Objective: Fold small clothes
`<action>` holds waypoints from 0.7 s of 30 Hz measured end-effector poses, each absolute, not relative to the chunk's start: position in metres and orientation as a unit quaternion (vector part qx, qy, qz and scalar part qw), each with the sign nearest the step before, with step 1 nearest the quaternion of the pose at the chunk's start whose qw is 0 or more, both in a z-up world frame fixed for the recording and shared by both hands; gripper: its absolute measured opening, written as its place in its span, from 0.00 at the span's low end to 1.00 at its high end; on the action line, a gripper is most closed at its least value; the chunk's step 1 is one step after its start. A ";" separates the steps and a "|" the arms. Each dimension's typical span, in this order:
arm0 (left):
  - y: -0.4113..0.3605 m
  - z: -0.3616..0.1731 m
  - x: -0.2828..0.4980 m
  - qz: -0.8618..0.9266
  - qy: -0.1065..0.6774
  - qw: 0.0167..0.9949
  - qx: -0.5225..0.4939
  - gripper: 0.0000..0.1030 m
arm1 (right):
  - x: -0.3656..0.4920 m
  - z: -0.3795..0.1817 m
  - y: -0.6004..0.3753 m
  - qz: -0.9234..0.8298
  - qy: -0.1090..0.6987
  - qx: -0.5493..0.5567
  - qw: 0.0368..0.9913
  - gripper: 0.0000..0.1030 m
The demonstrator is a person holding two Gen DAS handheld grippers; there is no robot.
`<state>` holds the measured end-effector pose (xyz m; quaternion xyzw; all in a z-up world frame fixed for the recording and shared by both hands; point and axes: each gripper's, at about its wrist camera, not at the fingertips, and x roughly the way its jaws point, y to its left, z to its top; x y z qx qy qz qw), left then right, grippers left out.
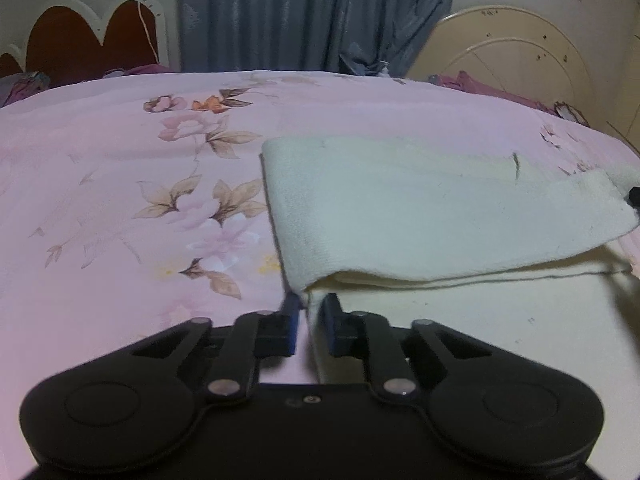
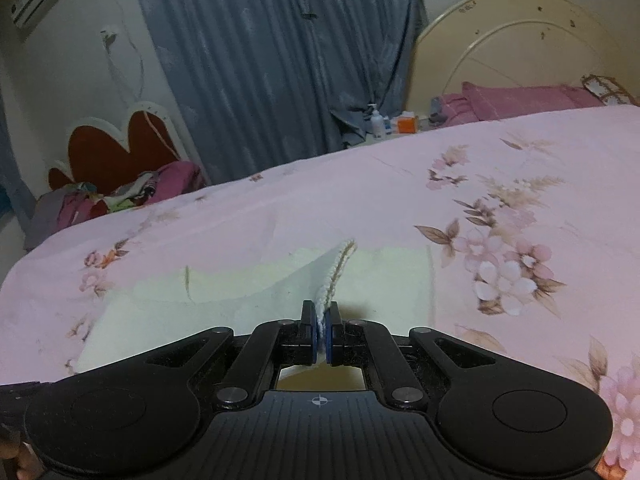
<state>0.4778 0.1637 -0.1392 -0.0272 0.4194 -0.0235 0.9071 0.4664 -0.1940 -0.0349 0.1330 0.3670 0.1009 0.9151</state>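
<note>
A cream-white small garment [image 1: 420,216] lies on the pink floral bedsheet [image 1: 120,184], with its upper layer lifted and folded over the lower layer. My left gripper [image 1: 310,312] has its blue-padded jaws a little apart around the garment's near-left corner. My right gripper [image 2: 321,322] is shut on the garment's stitched edge [image 2: 338,268] and holds it raised above the rest of the garment [image 2: 200,300]. The right gripper's tip [image 1: 634,194] shows at the far right edge of the left wrist view, at the garment's other corner.
The bed ends at a blue curtain [image 2: 272,60]. A cream headboard [image 2: 512,44] and folded pink bedding [image 2: 520,100] stand at the back right. A red and white headboard [image 2: 116,148] with a pile of clothes [image 2: 120,196] is at the back left. Bottles and a box [image 2: 394,122] sit on a nightstand.
</note>
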 end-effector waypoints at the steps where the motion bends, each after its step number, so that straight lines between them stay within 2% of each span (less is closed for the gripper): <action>1: 0.164 -0.139 0.478 -0.023 0.420 0.907 -0.028 0.10 | 0.465 -0.037 -0.198 0.097 0.370 0.137 0.914 0.03; 11: 0.164 -0.139 0.479 -0.027 0.424 0.905 -0.025 0.10 | 0.465 -0.053 -0.213 0.082 0.386 0.134 0.909 0.03; 19: 0.164 -0.138 0.481 -0.035 0.431 0.901 -0.018 0.10 | 0.469 -0.091 -0.215 0.071 0.433 0.120 0.891 0.03; 21: 0.166 -0.134 0.480 -0.038 0.436 0.899 -0.018 0.18 | 0.467 -0.088 -0.216 0.070 0.437 0.114 0.889 0.03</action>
